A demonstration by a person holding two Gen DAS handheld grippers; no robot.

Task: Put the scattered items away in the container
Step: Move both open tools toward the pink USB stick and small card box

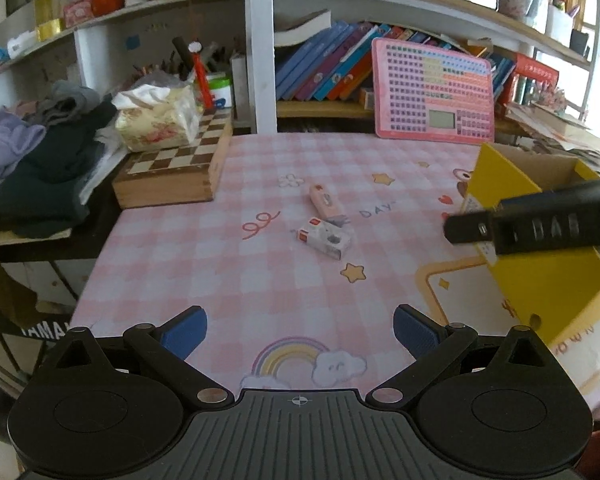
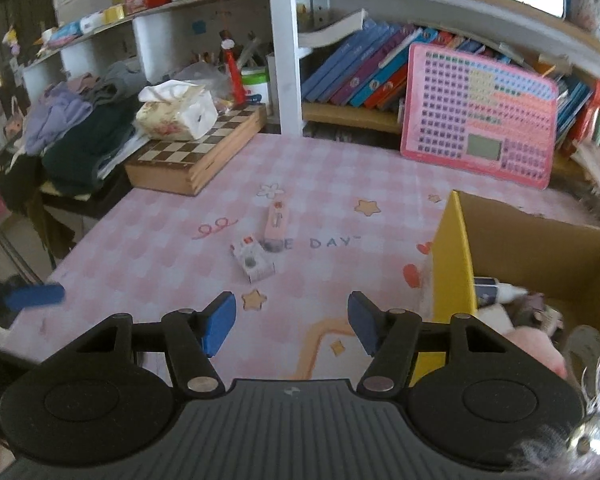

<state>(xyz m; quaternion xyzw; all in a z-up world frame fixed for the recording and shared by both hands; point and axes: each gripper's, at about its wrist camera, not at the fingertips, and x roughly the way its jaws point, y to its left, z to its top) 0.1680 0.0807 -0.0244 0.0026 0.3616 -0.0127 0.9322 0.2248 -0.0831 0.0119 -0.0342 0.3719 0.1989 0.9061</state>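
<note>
Nearly tidied: several items already inside yellow cardboard box [image 2: 452,264] at right; small white carton [image 1: 325,238] and pink eraser [image 1: 323,200] left on checked mat [image 1: 180,248]. Left gripper [image 1: 300,330] and right gripper [image 2: 292,322] spread, empty.

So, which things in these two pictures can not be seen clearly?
- Yellow box, right wrist view: its contents are blurred and cut off by the picture edge.
- White packet and pink packet, both views: print too small to read.
- Yellow box, left wrist view: the right gripper crosses it, hiding the inside.
</note>
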